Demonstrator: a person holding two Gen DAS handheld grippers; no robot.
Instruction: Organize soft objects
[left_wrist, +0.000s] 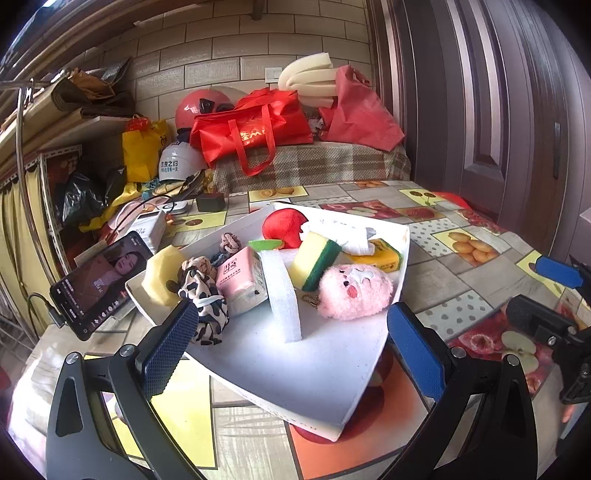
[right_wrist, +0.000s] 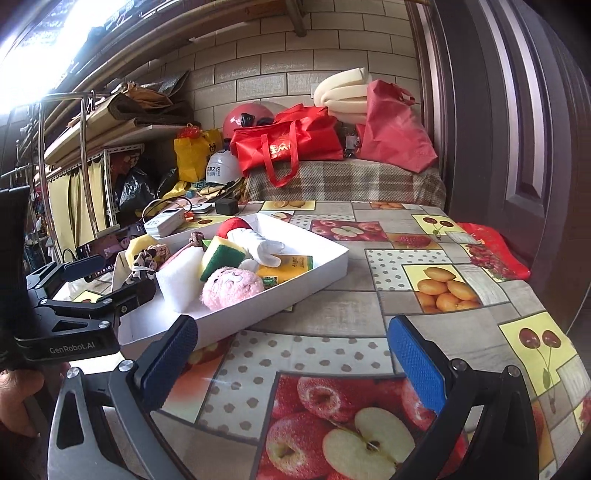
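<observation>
You are holding both tongs, left (left_wrist: 291, 336) and right (right_wrist: 291, 360), wide apart and empty near the tray (left_wrist: 332, 365) of soft toys at the table's left edge, and bumping its near corner could be tipping it.

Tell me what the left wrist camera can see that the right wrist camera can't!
Only the left wrist view shows the phone screen with a woman's face and the pink tissue pack's label. Only the right wrist view shows the cherry patch near the table edge and the whole left gripper from the side. Both show the white tray, pink plush and sponge.
</observation>
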